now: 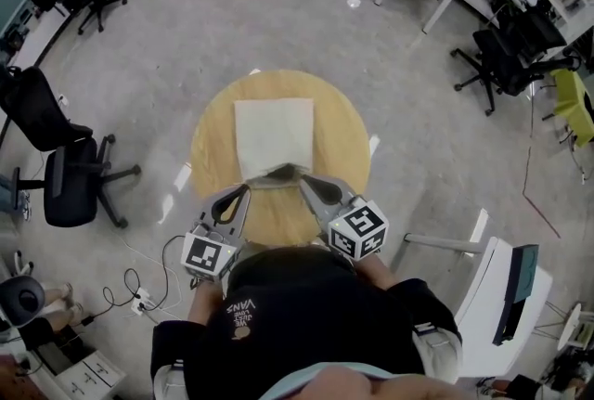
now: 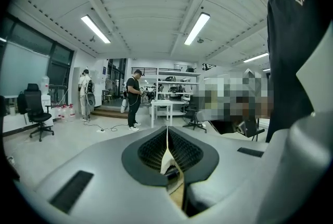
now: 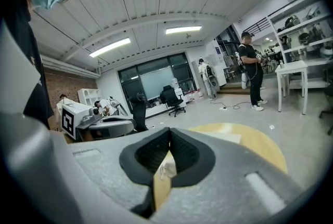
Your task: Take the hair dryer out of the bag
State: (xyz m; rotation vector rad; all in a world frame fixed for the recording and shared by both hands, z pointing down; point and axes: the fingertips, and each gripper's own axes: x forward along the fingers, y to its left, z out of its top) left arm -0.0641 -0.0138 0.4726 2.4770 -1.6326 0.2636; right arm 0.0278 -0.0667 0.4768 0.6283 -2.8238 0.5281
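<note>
Black shirt (image 1: 306,315) fills the bottom of the head view, and just past it both tools are at work. The left gripper (image 1: 246,189) and right gripper (image 1: 303,182) are each clamped on a pinch of pale cloth at the near lip of the bag (image 1: 273,134). That bag lies flat on the round table (image 1: 213,152), its mouth (image 1: 278,173) gaping slightly at the table's near edge.

No hair dryer in sight. It's presumably inside, and the cloth hides it. Expect a rigid, smooth plastic body with some weight, best taken by the handle, while the bag itself is limp and will drag along unless one side is pinned.

Around the table: a black office chair (image 1: 70,175) to its left, a white chair (image 1: 492,287) to its right, and cables (image 1: 139,291) on the floor by its near left. Nothing else on the tabletop blocks the pull.
</note>
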